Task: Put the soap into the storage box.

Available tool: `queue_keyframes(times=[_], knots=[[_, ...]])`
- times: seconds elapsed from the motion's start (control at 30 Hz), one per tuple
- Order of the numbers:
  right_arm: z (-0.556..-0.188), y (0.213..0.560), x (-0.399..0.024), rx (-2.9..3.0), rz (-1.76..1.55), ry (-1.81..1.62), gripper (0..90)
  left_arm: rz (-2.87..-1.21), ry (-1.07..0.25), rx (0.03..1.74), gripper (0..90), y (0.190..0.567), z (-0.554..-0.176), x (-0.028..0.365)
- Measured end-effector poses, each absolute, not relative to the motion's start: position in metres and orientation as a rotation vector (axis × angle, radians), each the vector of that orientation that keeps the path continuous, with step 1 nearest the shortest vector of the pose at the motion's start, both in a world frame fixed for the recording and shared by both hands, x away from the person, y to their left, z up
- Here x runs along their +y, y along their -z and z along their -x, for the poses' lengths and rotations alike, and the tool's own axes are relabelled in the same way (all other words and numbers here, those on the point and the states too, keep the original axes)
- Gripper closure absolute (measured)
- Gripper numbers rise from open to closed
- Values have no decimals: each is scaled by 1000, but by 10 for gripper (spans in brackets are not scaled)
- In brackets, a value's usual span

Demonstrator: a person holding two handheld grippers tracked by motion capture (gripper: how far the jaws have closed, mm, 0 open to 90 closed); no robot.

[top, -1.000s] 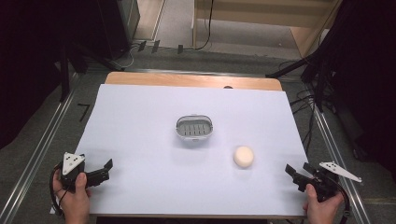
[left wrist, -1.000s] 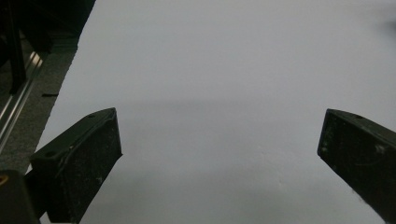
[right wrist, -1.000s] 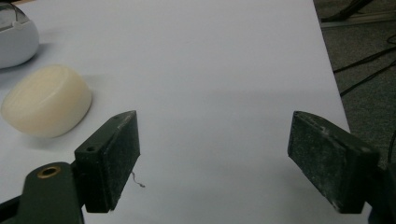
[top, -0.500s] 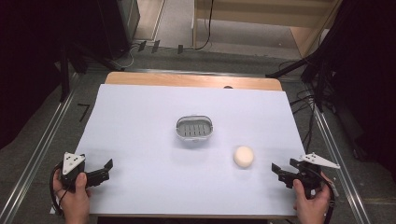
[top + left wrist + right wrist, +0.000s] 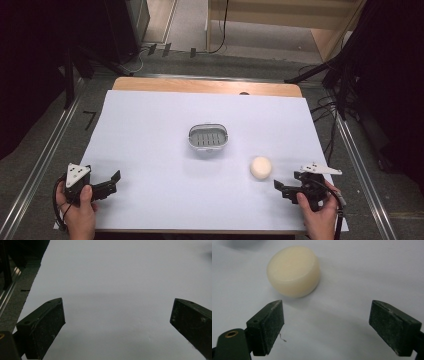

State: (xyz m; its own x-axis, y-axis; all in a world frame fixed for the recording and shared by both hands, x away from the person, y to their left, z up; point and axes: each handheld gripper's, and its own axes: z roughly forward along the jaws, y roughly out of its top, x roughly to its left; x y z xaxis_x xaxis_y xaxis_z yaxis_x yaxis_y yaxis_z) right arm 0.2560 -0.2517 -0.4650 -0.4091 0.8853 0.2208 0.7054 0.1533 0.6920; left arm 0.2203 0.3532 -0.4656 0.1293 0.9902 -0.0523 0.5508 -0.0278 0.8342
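Soap dish [image 5: 209, 137]: sits near the middle of the tabletop [image 5: 150, 125], a little toward the far edge; a grey ribbed insert lies inside; nothing else in it.
Soap [image 5: 261, 167]: a round cream bar lying flat on the white sheet, between the dish and the near right corner; apart from the dish; in the right gripper view [image 5: 293, 271] it lies just beyond the jaws, left of their centre line, touching neither.
Right gripper [image 5: 281, 188]: near the near right corner, jaws spread wide and holding nothing; its tips point at the soap, close but short of it.
Left gripper [image 5: 115, 181]: by the near left corner, jaws parted and empty; in the left gripper view [image 5: 117, 322] bare white sheet lies between and ahead of them.
Open room: the whole left half and the far strip of the tabletop are bare; the wooden far edge shows past the sheet.
Change: the right gripper has moved in from the right edge toward the soap; the left gripper, dish and soap lie as before.
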Motion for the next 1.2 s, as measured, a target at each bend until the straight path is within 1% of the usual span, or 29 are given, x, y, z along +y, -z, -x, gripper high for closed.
queue_keyframes(times=[0.27,0.53,0.7,0.9,1.03,1.1,1.2], knots=[[-260,460,-233,2228,-1546,-1121,134,-1699,-749,1539,3,466,-224,352],[-263,458,-212,2263,-1520,-1043,133,-1689,-737,1531,3,466,-223,354],[-273,460,-205,2271,-1559,-1046,131,-1697,-746,1535,3,466,-224,352],[-289,466,-190,2275,-1585,-969,136,-1698,-746,1539,3,466,-224,352],[-293,468,-184,2280,-1593,-955,152,-1686,-765,1501,3,466,-220,352],[-295,467,-182,2276,-1585,-952,184,-1676,-775,1483,3,465,-218,352],[-297,468,-177,2260,-1593,-918,210,-1673,-767,1486,3,465,-218,353]])
